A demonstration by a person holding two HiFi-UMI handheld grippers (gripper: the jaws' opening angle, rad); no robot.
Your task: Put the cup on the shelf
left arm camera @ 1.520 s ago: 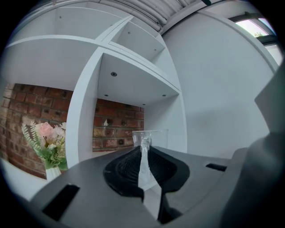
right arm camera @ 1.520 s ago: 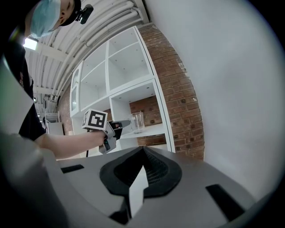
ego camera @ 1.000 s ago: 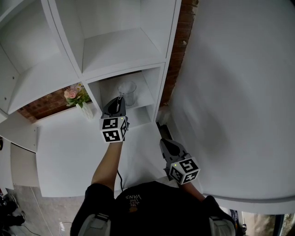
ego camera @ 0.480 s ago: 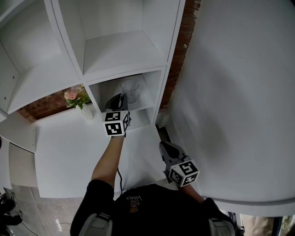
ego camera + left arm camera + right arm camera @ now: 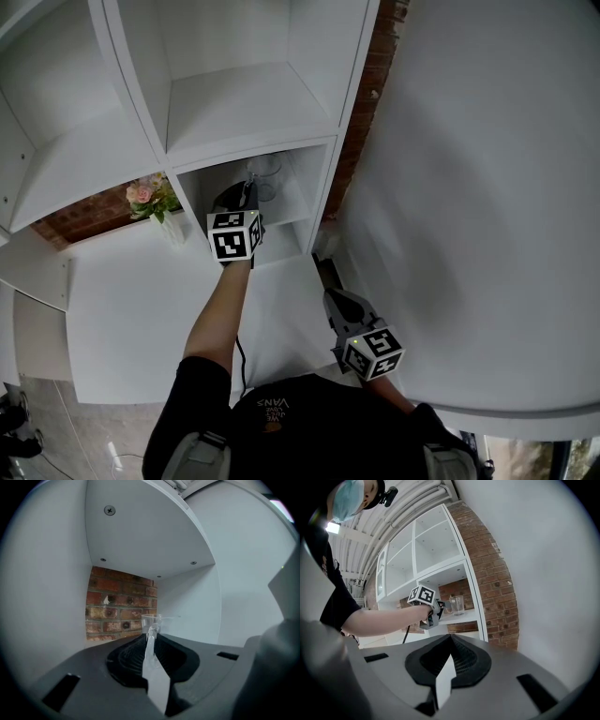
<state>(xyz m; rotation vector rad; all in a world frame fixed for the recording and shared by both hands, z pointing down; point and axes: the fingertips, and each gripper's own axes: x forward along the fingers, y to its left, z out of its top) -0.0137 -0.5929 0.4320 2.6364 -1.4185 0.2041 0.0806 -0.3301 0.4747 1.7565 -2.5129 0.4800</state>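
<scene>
Cup (image 5: 151, 620): clear, thin-walled; I judge it light, rigid, slick, breakable. It is inside the lower shelf (image 5: 291, 202) compartment. My left gripper (image 5: 150, 645) pinches its handle, the sound hold. My right gripper (image 5: 449, 644) is closed, empty.

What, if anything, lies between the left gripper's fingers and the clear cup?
Nothing. The left gripper view shows the left gripper shut directly on the handle of the clear cup.
</scene>
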